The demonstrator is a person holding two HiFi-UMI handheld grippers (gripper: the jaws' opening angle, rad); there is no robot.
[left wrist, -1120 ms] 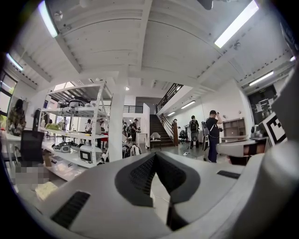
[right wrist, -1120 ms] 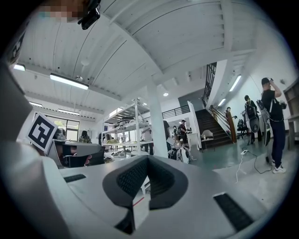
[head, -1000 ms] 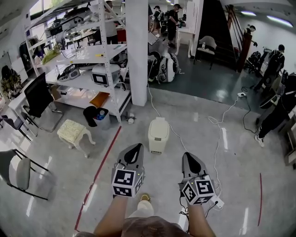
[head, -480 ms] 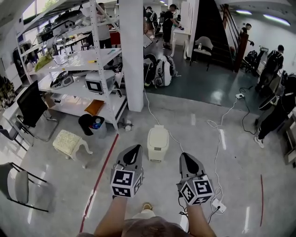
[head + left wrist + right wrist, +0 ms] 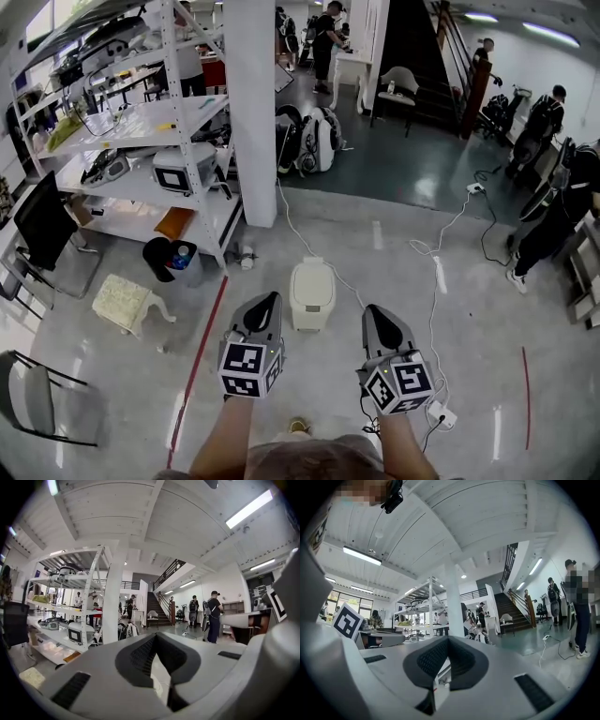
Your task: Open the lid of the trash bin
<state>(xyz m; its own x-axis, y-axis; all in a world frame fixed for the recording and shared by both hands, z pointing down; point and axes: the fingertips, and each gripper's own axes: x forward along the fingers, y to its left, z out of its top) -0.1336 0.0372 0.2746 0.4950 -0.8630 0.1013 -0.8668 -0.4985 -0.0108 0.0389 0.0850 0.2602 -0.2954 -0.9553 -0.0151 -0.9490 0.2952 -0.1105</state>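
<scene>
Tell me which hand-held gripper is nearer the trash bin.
Left, slightly. The left hand-held gripper points just left of the trash bin; the right hand-held gripper is off to its right, with more floor between.

The glossy grey floor (image 5: 487,309) carries a white trash bin (image 5: 311,295) with its lid (image 5: 312,279) down, standing just in front of a white pillar (image 5: 250,122), with a thin white cable (image 5: 292,225) trailing past it. To the left a red line (image 5: 200,350) runs along the floor beside a white shelf rack (image 5: 178,141), a black bucket (image 5: 172,260) at the rack's foot and a cushioned stool (image 5: 124,303) near it. A chair (image 5: 37,398) stands at the far left, and a white power strip (image 5: 439,412) lies at the lower right.
</scene>
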